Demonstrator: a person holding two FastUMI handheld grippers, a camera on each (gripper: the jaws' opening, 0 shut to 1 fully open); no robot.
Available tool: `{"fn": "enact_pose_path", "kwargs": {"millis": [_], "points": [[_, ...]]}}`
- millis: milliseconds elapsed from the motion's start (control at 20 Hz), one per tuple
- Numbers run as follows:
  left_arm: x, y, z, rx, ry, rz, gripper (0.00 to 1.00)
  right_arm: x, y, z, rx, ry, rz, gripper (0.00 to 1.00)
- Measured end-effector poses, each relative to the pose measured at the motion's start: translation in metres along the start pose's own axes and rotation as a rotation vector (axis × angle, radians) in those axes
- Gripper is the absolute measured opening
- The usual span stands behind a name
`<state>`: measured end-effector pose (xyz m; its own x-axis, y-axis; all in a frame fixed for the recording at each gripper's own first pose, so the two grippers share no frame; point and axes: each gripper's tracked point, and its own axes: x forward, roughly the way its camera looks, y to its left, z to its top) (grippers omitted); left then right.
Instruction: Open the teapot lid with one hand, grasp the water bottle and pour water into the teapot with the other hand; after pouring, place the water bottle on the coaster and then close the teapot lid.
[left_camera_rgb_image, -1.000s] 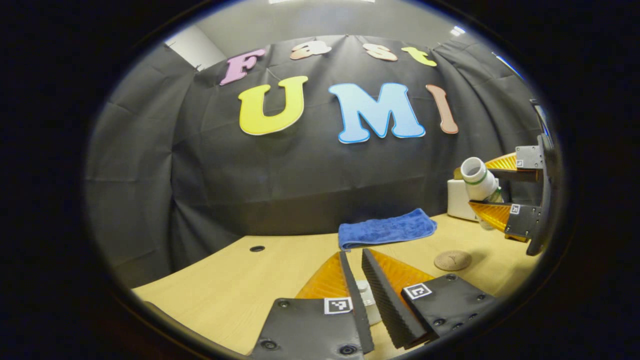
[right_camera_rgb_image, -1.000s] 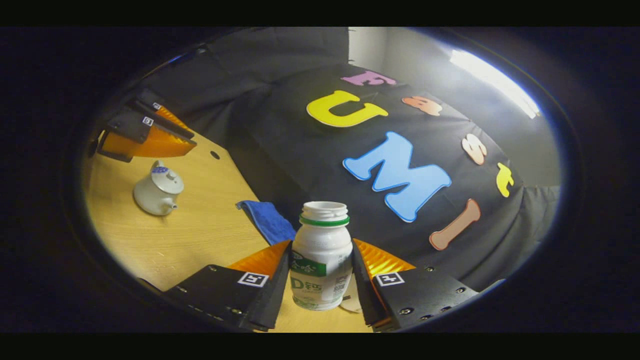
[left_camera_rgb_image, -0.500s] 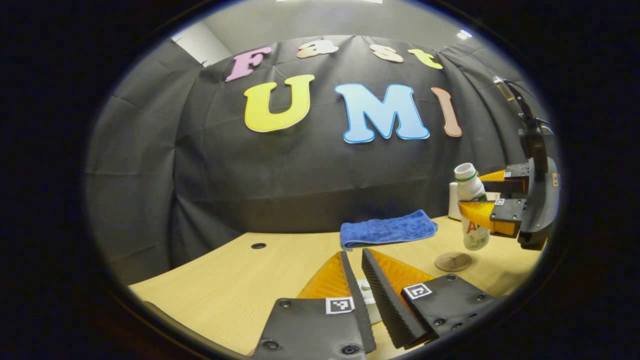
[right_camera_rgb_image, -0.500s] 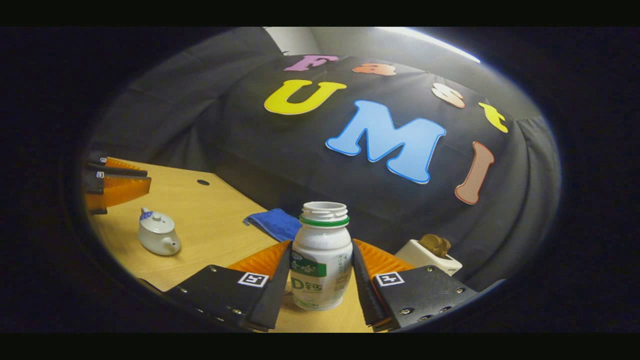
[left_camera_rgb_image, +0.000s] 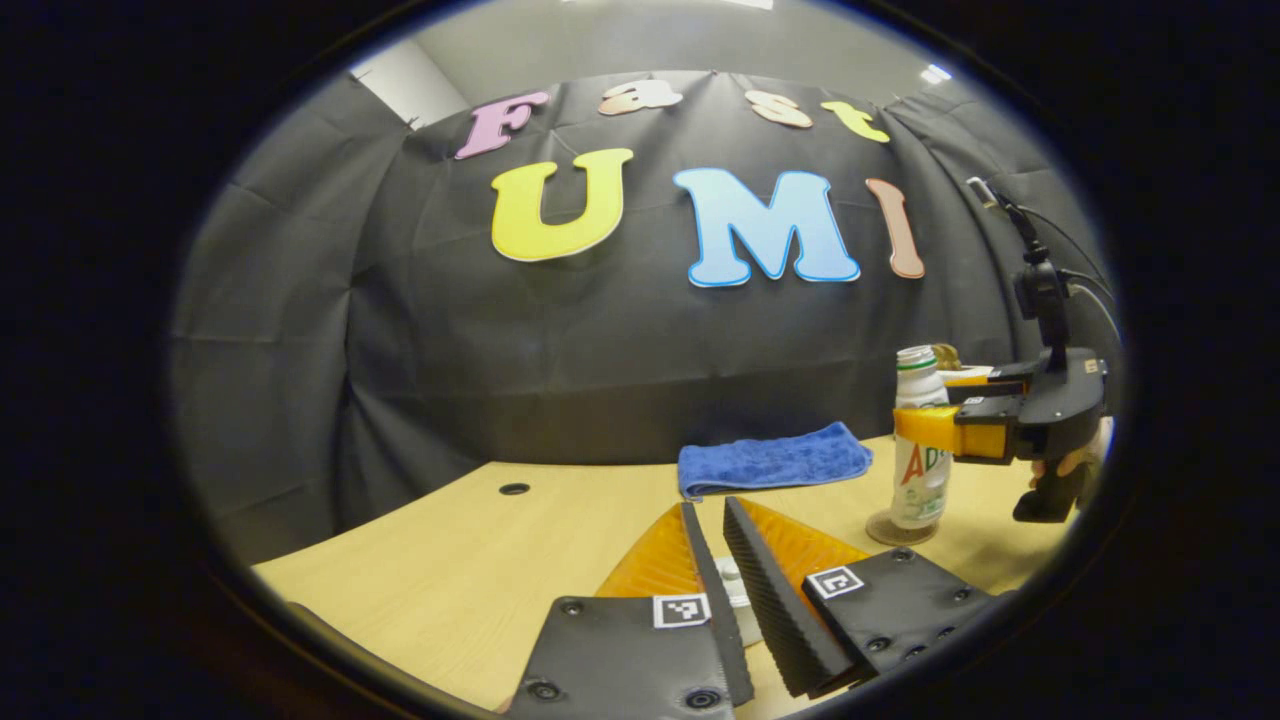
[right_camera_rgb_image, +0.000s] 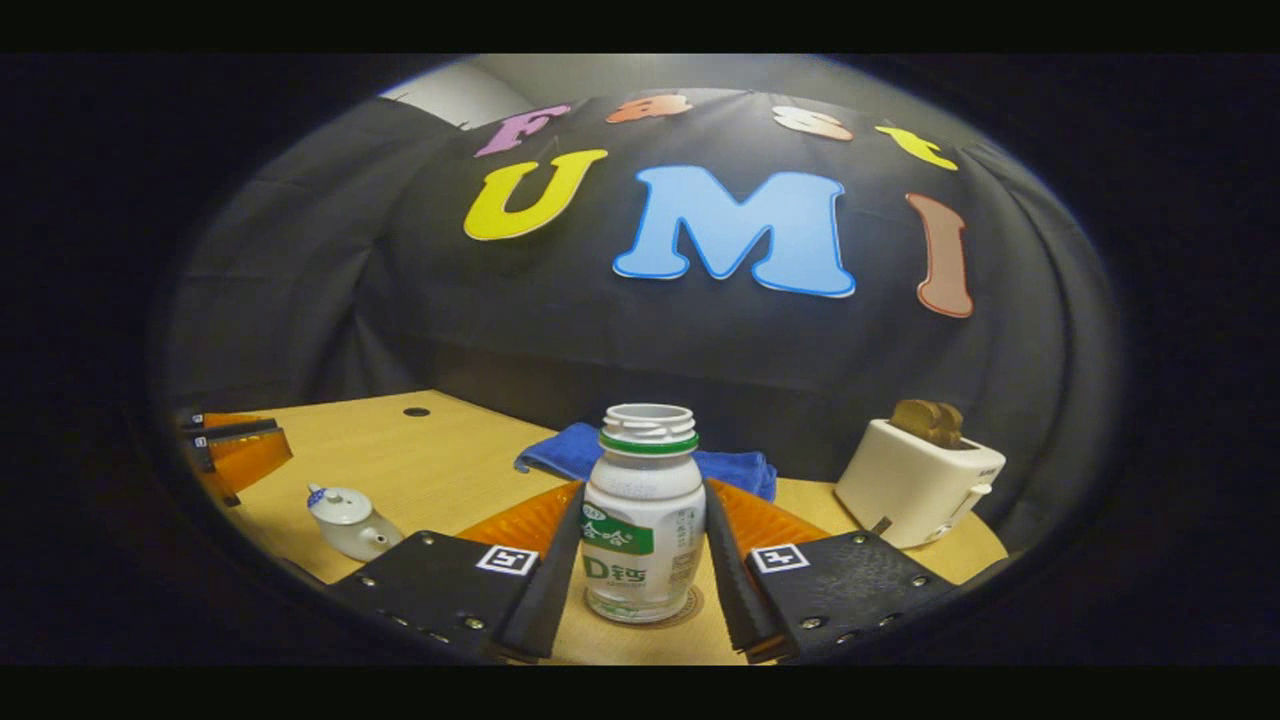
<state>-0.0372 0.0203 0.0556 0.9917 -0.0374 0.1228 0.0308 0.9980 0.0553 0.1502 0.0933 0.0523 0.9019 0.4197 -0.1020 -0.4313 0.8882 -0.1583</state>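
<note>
My right tongs grip the open white drink bottle on both sides, holding it upright with its base resting on the round cork coaster on the pale wooden tabletop. In the left gripper view, the same bottle stands on the coaster with the right tongs closed around its middle and a hand on the grip behind them. My left tongs hover low over the tabletop, jaws close together with a small white object, apparently the teapot lid, showing between them; I cannot tell whether both fingers press on it. The white teapot sits on the tabletop in the right gripper view, just beside the left tongs at the frame's edge. A folded blue towel lies against the booth wall, and a white toaster with bread in its slot stands to the bottle's right.
</note>
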Motion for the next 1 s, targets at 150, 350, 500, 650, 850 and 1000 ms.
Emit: {"fn": "enact_pose_path", "kwargs": {"millis": [150,350,500,650,850,1000], "points": [[-0.001,0.001,0.000,0.000,0.000,-0.001,0.22,0.005,-0.003,-0.004,0.029,0.009,-0.007,0.63],[0.001,0.003,-0.002,-0.005,0.002,0.002,0.22,0.008,-0.005,-0.007,0.034,0.012,-0.016,0.63],[0.000,0.004,-0.002,-0.006,0.004,0.005,0.22,0.009,-0.010,-0.010,0.052,0.006,-0.025,0.63],[0.001,0.002,-0.002,-0.008,0.004,0.003,0.22,0.009,-0.014,-0.010,0.081,-0.004,-0.034,0.63],[0.001,0.001,-0.001,-0.008,0.002,-0.001,0.22,0.010,-0.013,-0.011,0.071,0.002,-0.038,0.63],[0.000,0.000,0.000,-0.008,0.000,-0.005,0.22,0.009,-0.011,-0.010,0.054,0.003,-0.041,0.77]]}}
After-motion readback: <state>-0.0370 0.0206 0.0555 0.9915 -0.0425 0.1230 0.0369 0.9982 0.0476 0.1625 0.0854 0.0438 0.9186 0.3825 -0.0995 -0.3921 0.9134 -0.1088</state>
